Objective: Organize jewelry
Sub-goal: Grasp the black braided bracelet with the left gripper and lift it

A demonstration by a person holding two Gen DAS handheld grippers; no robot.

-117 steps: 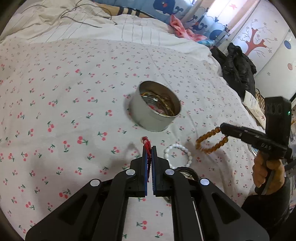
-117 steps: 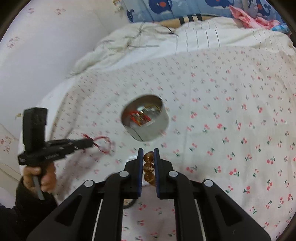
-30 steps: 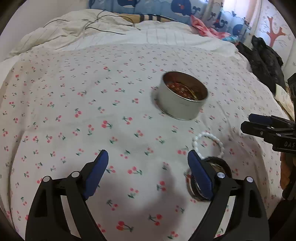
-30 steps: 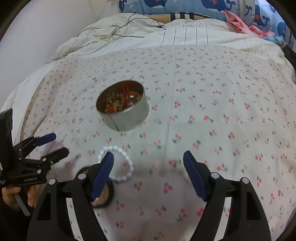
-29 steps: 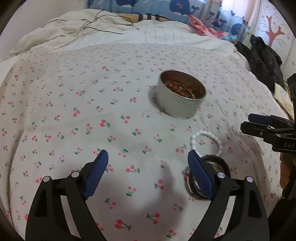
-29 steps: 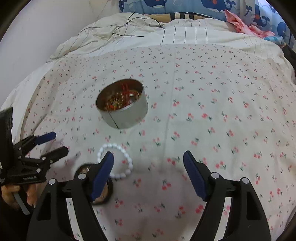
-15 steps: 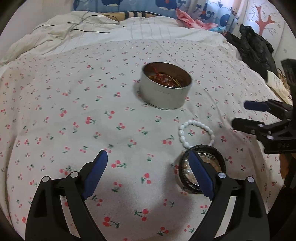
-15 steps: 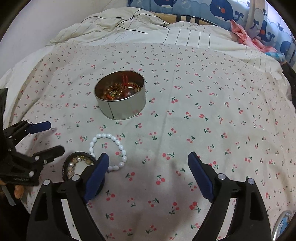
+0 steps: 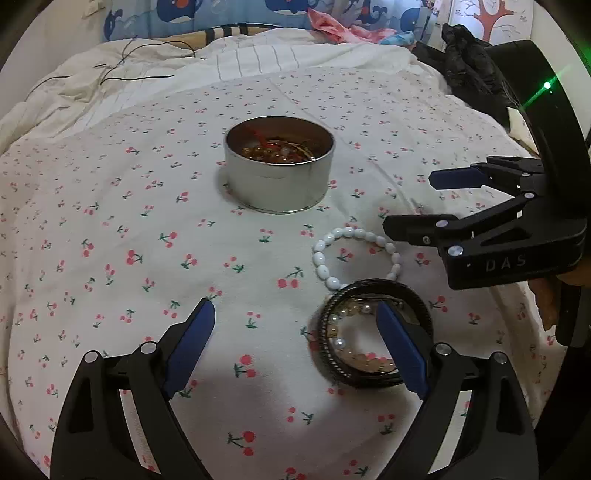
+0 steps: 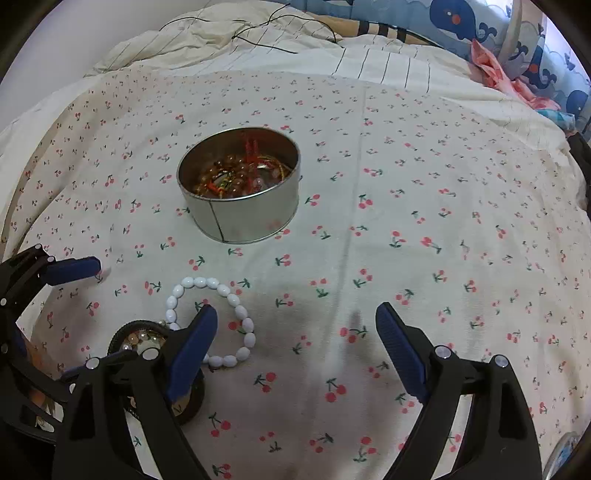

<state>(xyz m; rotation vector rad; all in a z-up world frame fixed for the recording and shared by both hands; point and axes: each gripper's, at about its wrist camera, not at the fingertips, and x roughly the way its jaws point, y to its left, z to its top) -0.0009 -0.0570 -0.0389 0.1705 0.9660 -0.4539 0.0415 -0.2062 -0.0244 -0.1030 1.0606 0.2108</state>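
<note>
A round silver tin holding amber beads and a red cord stands on the cherry-print sheet; it also shows in the right wrist view. A white bead bracelet lies in front of it, seen too in the right wrist view. A black round lid with pearl and amber beads lies beside the bracelet, half hidden in the right wrist view. My left gripper is open and empty, its right finger over the lid. My right gripper is open and empty, its left finger over the bracelet.
The bed sheet slopes off at the right edge. A crumpled duvet with a black cable lies at the back. Black clothing and pink cloth lie at the far right.
Both grippers, earlier shut on the red cord and amber beads, are open and empty; those pieces lie in the tin. Both have since come lower and nearer the bracelet and lid.
</note>
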